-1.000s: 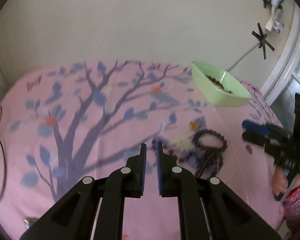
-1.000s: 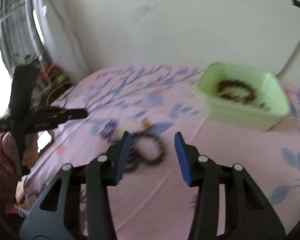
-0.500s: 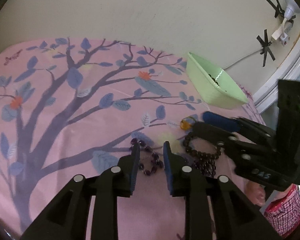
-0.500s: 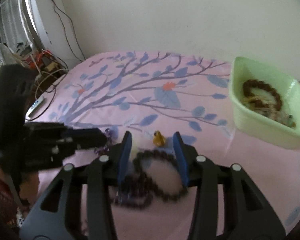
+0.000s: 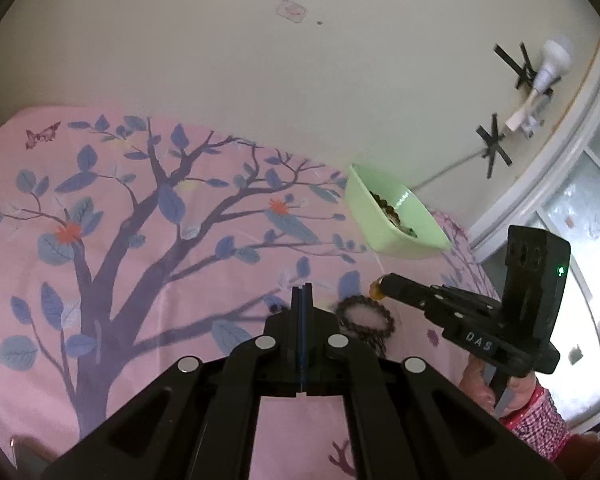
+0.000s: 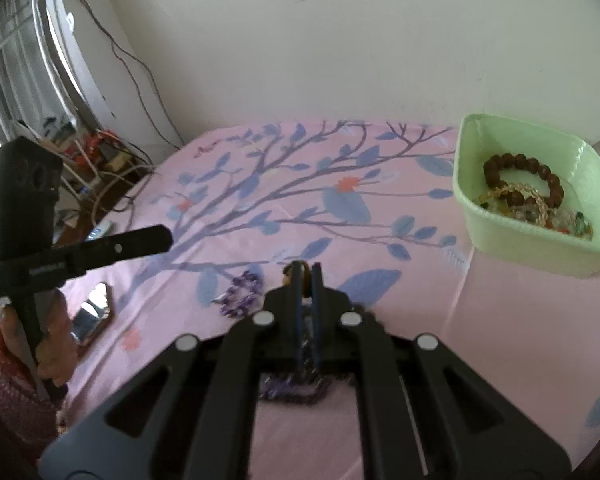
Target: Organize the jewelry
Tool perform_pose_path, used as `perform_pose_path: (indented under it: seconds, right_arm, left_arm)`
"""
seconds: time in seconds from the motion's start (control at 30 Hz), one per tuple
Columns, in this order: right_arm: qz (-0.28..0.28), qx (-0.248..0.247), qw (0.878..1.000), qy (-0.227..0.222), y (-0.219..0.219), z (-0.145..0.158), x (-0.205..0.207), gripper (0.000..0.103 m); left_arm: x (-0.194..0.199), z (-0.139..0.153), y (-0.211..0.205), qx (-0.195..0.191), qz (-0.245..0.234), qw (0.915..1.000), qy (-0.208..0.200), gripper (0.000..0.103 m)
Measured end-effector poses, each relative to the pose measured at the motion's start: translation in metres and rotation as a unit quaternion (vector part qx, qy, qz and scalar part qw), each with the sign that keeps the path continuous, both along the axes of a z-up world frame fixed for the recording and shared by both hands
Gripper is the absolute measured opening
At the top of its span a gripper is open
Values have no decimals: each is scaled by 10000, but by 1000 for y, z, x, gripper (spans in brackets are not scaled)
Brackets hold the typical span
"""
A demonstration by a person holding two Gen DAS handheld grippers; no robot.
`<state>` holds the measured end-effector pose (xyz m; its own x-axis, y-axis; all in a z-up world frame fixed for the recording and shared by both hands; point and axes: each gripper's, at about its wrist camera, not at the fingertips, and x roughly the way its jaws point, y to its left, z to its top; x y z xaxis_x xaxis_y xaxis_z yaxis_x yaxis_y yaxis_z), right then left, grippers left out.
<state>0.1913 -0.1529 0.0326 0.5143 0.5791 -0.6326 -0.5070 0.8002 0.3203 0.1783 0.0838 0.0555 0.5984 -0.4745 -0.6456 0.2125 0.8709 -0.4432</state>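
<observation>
Dark bead bracelet (image 5: 366,320) looped flat on the pink tree-print cloth (image 5: 140,280), just right of the left claw (image 5: 302,298); at its far edge an amber bead (image 5: 374,291), touching the tip of the right claw (image 6: 306,278); right claw narrowed to a thin slit, pinched on that amber bead as seen from its own camera, with a blurred dark strand showing low between its arms; cannot tell whether bead and bracelet are one piece; left claw pressed fully together, pads meeting in one line, gripping nothing, and in the right wrist view held up above the cloth, well left of the right claw; purple bead bracelet (image 6: 242,294) bunched on the cloth just left of the right claw's tips, free of both claws; farther back and to the right, near the wall, a pale green tub (image 6: 496,236) on the cloth, holding a brown bead bracelet (image 6: 520,176) and a heap of gold-toned chains (image 6: 516,196); right hand (image 5: 480,380) wrapped round its handle below a red-checked sleeve; left hand (image 6: 48,344) likewise round its own; dark glossy slab (image 6: 96,314) at the cloth's left edge; tangle of cables (image 6: 108,168) beyond it by the window; white bulb (image 5: 552,64) taped to the wall.
</observation>
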Motion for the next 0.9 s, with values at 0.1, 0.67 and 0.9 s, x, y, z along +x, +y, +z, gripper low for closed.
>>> perform_pose_path:
  seconds: [0.1, 0.67, 0.9]
  right_arm:
    - [-67, 171, 9998, 16, -13, -2, -13, 4]
    - [-304, 594, 9974, 274, -44, -24, -22, 4]
    - [-505, 768, 9955, 237, -60, -20, -21, 4]
  left_arm:
    - [-4, -11, -11, 181, -67, 9994, 288, 0]
    - [25, -55, -50, 763, -258, 9947, 639, 0]
    - [-40, -55, -103, 790, -1983, 9752, 591, 0]
